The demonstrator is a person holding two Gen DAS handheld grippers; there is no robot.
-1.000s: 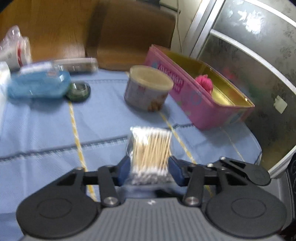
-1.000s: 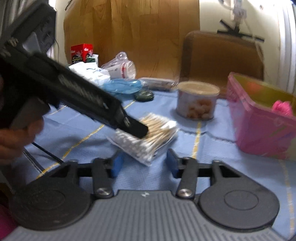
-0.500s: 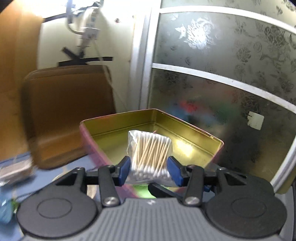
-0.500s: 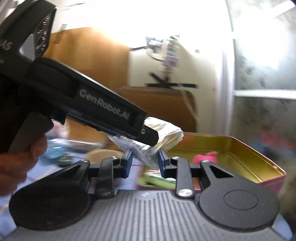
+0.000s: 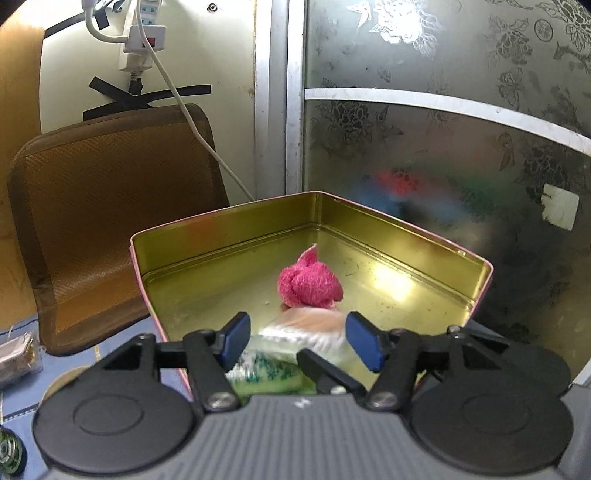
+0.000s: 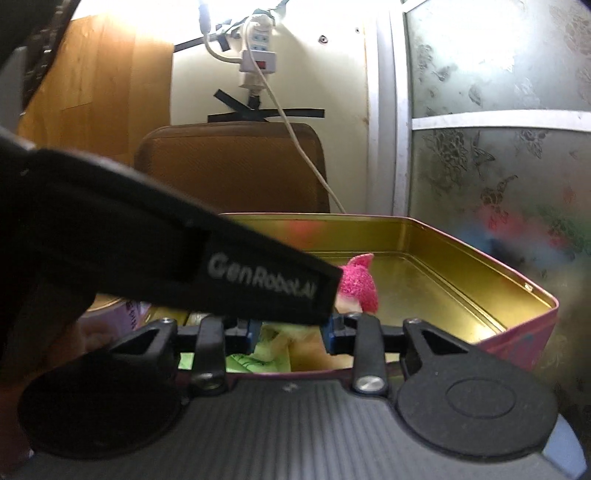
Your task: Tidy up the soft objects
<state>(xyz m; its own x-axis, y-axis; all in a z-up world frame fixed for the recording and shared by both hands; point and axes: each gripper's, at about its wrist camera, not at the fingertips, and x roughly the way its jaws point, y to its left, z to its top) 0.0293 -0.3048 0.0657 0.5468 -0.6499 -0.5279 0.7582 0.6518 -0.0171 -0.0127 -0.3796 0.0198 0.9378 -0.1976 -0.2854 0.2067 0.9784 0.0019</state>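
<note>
Lying blurred inside the pink tin, near its front edge, the bag of cotton swabs sits just below the left gripper, whose 2 blue pads are spreading apart and no longer press on it. Beside the bag, toward the middle of the gold floor, rests a pink fluffy ball, and a green-printed packet lies at the tin's near corner, under the gripper's left finger.

From the other side, the right gripper hangs over the tin's near rim with its jaws easing apart; something pale and green shows in the gap, but whether the pads touch it I cannot tell. The black body of the left tool crosses in front of it.

Behind the tin's far edge stands a brown chair, with a white power strip taped to the wall above and a patterned glass door to the right.
</note>
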